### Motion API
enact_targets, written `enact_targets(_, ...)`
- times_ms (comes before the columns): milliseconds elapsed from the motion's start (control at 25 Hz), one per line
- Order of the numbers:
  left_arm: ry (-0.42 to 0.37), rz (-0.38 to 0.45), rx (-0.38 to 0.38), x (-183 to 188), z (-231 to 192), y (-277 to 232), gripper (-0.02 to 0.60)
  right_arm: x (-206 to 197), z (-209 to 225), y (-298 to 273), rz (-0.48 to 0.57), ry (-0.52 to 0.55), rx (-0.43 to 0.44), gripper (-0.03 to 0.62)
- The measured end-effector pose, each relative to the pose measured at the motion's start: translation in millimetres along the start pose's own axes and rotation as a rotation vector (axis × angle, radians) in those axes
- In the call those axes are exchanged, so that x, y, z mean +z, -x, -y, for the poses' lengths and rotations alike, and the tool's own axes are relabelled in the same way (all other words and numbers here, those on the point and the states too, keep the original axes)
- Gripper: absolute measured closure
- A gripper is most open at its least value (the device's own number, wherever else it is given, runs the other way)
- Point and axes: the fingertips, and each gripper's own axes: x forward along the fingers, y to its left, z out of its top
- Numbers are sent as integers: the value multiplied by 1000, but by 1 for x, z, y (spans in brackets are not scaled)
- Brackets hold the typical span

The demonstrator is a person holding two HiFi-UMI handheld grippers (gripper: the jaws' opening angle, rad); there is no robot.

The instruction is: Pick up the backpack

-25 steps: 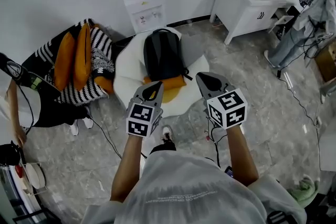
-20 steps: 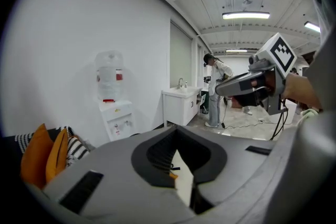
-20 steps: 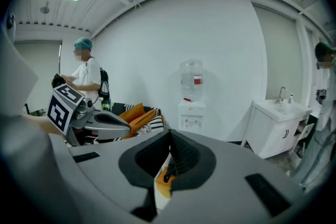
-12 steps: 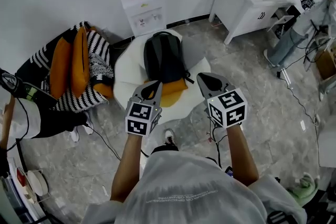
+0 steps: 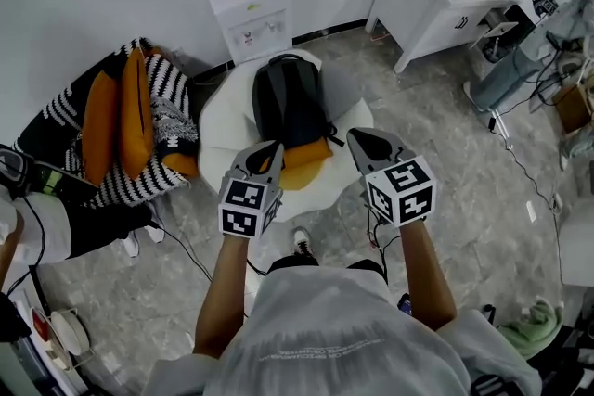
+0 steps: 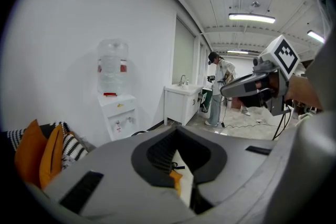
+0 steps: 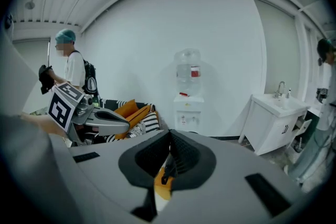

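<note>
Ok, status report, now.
Left tool shut, empty. Right tool shut, empty. Backpack on white chair, untouched. Nothing between tools and it.

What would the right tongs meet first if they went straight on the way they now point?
Probably the orange cushion under the backpack on the white chair: the right tongs, shut, line up with it, though depth is unclear.
</note>
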Motion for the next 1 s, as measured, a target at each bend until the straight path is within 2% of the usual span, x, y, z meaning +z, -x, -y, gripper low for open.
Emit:
enact_targets(240,21,-21,8,-5,-20,-6,577,2,2,-12,-8,-9,-1,592)
enact_targets(600,33,-38,30,-12,-23,-16,577,-5,21,-22,-9,-15,7,592)
enact_targets(1000,72,-78,136,-14,-45,-49,577,-5,69,-59,-24,-21,66,592)
